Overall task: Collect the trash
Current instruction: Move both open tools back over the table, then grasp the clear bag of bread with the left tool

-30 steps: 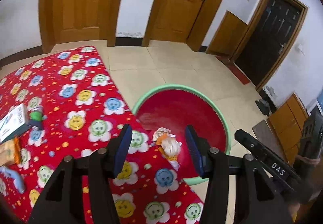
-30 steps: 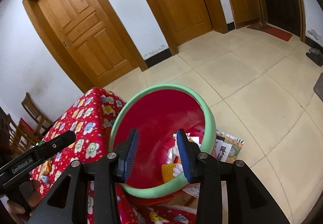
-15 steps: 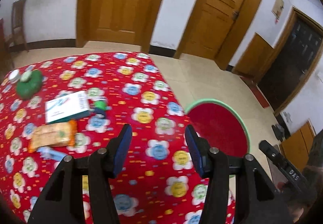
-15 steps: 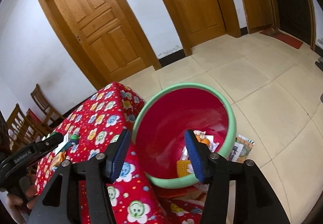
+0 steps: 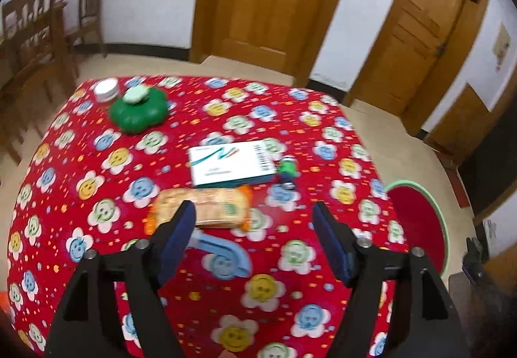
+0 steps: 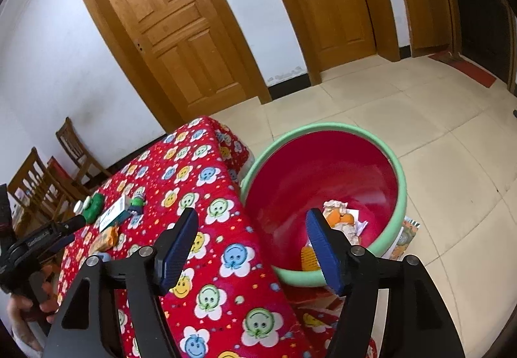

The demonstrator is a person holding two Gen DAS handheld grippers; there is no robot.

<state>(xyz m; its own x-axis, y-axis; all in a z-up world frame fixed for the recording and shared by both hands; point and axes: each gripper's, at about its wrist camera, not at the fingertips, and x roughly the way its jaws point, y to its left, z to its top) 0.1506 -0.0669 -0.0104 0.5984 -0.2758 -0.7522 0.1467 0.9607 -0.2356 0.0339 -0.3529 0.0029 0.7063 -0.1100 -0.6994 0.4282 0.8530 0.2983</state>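
Observation:
A red basin with a green rim (image 6: 400, 196) stands on the floor against the table; crumpled wrappers and orange scraps (image 6: 342, 222) lie inside. My right gripper (image 6: 252, 222) hangs over the table corner and the basin's near edge, its jaws opening and empty. My left gripper (image 5: 255, 219) hovers above the red flowered tablecloth (image 5: 97, 164), jaws opening with nothing between them. Just ahead of its left finger lies an orange snack packet (image 5: 200, 207), with a blue plastic piece (image 5: 223, 249) below it. The basin's rim (image 5: 416, 185) shows at the right.
Further back on the table are a white and teal box (image 5: 231, 164), a small green bottle (image 5: 287, 169), a green clover-shaped container (image 5: 139, 110) and a white jar (image 5: 106, 89). Wooden chairs (image 5: 35, 35) stand left. Papers (image 6: 404, 235) lie beside the basin.
The left view has swung from the basin to the items on the table. Both grippers' jaws have widened. The right gripper has drawn back from the basin toward the table corner.

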